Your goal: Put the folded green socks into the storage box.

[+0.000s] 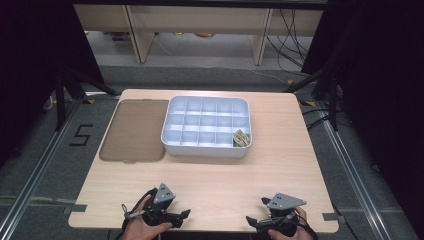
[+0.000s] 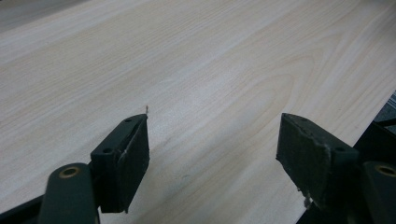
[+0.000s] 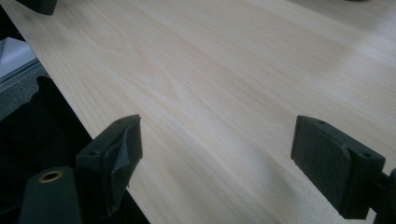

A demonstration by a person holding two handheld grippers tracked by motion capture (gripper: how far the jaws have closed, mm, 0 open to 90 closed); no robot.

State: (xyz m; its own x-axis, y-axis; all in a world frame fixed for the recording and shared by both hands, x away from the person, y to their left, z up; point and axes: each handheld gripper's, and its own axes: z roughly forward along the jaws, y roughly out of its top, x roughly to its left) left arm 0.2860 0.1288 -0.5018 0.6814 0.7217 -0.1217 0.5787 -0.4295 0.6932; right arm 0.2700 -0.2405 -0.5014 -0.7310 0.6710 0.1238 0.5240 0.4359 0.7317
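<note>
A white tray (image 1: 175,135) divided into several compartments stands at the middle of the far half of the wooden table (image 1: 210,180). Its near right compartment holds a small tan and green item (image 1: 241,138). A flat brown lid (image 1: 134,131) lies just left of the tray. My left gripper (image 1: 183,218) rests at the near edge, left of centre, held by a hand. Its jaws stand open over bare wood (image 2: 215,126). My right gripper (image 1: 256,211) sits at the near edge on the right, also open with nothing between its fingers (image 3: 217,121).
The table's near edge (image 3: 93,126) runs right beside my right gripper, with dark floor below. Around the table are grey floor with a "5" marking (image 1: 80,135), metal rails, black stands and cables at the back right.
</note>
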